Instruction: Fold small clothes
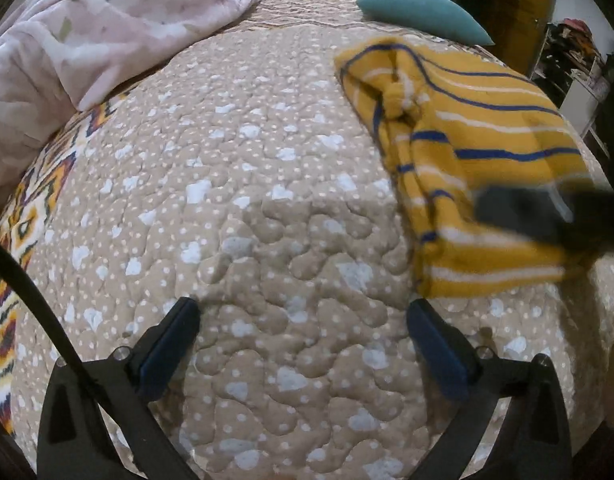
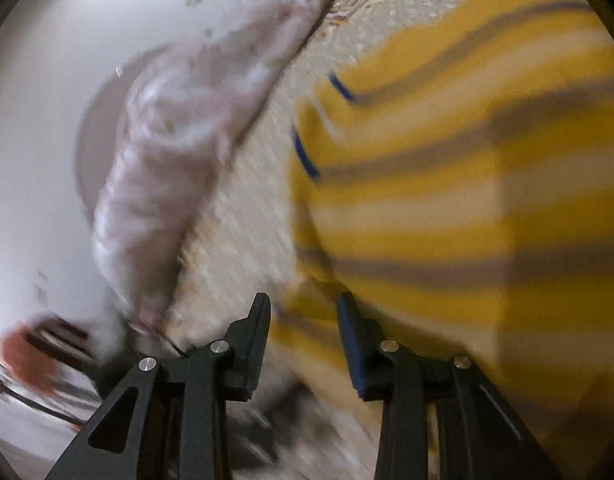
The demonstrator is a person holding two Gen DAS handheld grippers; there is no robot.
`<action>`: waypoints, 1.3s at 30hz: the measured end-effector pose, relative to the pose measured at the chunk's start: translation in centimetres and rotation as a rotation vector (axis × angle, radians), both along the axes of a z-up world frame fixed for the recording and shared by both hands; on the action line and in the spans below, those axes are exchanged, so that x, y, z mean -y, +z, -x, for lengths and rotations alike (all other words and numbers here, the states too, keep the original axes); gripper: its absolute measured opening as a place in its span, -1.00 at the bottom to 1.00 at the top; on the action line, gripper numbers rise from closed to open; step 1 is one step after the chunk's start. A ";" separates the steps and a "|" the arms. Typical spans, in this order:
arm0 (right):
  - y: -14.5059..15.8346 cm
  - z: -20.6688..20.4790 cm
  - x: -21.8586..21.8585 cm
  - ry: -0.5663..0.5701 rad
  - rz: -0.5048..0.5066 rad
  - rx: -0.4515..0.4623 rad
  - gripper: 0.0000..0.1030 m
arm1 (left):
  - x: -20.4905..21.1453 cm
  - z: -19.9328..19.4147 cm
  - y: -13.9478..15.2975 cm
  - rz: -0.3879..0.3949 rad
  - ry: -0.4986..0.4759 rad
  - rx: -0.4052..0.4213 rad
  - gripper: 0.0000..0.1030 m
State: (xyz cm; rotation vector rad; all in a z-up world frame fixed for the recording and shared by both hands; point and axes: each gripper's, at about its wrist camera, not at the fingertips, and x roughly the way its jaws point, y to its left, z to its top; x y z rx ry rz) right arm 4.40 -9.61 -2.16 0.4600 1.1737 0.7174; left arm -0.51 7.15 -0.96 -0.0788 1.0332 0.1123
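Yellow striped garment [image 1: 479, 136], mustard with navy and white bands, lies rumpled and partly bunched on the quilted bed cover [image 1: 243, 208], at about 2 o'clock in the left wrist view. Left gripper [image 1: 303, 312] hangs over bare quilt, jaws spread wide, nothing between them. Right gripper [image 2: 303, 304] sits at the garment's near edge in a badly blurred frame; jaws part-way apart, yellow cloth in the gap, grip cannot be told. Pink blanket [image 1: 91, 40] heaped at 10 o'clock, teal pillow [image 1: 423, 12] at 1 o'clock. Broad open quilt lies centre and left of the garment.
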 end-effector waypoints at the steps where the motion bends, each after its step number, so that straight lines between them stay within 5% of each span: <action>1: 0.2 1.6 0.6 -0.005 0.016 0.036 -0.30 | 0.1 -0.2 0.0 -0.003 0.006 -0.005 1.00; 6: 3.3 6.5 5.4 -0.150 0.042 0.169 -0.20 | 0.0 -0.4 0.0 0.004 0.040 0.009 1.00; 10: 6.4 6.2 8.9 -0.274 0.050 0.261 -0.20 | 0.3 -0.2 0.1 -0.014 0.066 0.013 1.00; 12: 6.3 5.1 9.9 -0.298 0.040 0.256 -0.19 | 0.3 -0.1 0.1 -0.011 0.072 0.011 1.00; 16: 0.5 3.7 11.8 -0.295 -0.119 0.052 -0.20 | 0.4 0.9 1.0 0.016 0.087 -0.007 1.00; 20: -0.1 6.9 13.0 -0.287 -0.141 0.049 -0.20 | 0.8 3.7 2.8 0.082 0.115 0.062 1.00; 22: -0.2 8.7 13.0 -0.290 -0.041 0.049 -0.21 | 1.5 4.7 3.7 0.071 0.113 0.093 1.00; 26: 3.2 11.6 12.1 -0.307 0.205 0.258 -0.12 | 2.9 5.9 4.8 0.037 0.094 0.125 1.00; 31: 3.4 9.8 9.5 -0.265 0.486 0.389 -0.12 | 3.6 5.8 5.2 0.044 0.080 0.131 1.00; 39: 2.1 9.4 13.0 -0.378 0.460 0.314 -0.37 | 2.6 6.9 5.9 0.061 0.123 0.161 1.00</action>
